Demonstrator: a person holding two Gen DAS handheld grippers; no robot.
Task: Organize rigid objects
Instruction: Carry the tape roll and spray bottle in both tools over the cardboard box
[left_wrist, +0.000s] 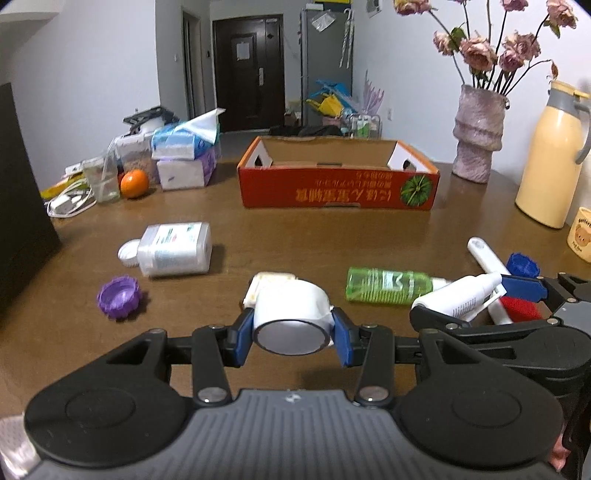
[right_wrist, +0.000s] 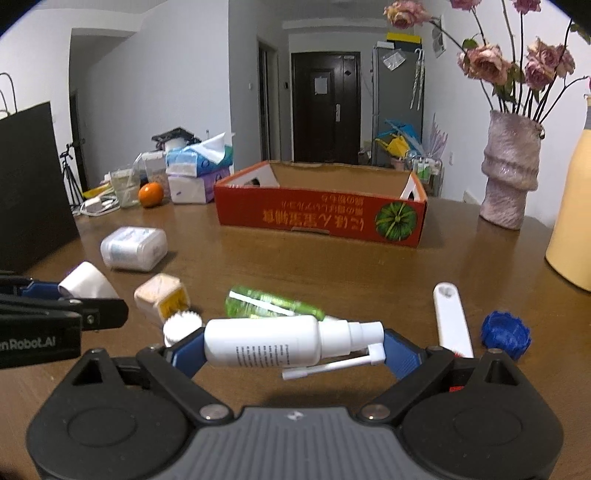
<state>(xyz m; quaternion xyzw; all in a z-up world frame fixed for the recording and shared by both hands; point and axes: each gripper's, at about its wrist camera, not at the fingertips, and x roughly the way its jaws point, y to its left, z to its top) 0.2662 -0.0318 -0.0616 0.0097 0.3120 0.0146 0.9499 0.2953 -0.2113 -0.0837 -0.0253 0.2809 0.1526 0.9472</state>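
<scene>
We hold one thing in each claw, both lifted clear of the tabletop (left_wrist: 295, 236) on the near side of the red cardboard box (left_wrist: 338, 184), which sits open and, as far as we can see, with nothing in it yet. Our left claw (left_wrist: 293, 334) is drawn in close on a white cylindrical container (left_wrist: 291, 314), its blue pads pressing the round body from either side. Our right claw (right_wrist: 295, 349) stands wide, yet it grips a white spray bottle (right_wrist: 275, 341) lengthwise, one pad at the base and one at the nozzle end. We judge the step in hand to be the carry: both picks look done and the drop is not yet made. The next move calls for bringing both claws forward over the box's near wall, high enough to clear it, then releasing inside. The end-to-end hold on the spray bottle looks the less secure, so we would keep it level. Short of the box, a green bottle (left_wrist: 388, 286), a clear square bottle (left_wrist: 173, 249), a purple cap (left_wrist: 119, 296), a blue cap (right_wrist: 505, 334) and a white brush handle (right_wrist: 452, 319) lie waiting.
</scene>
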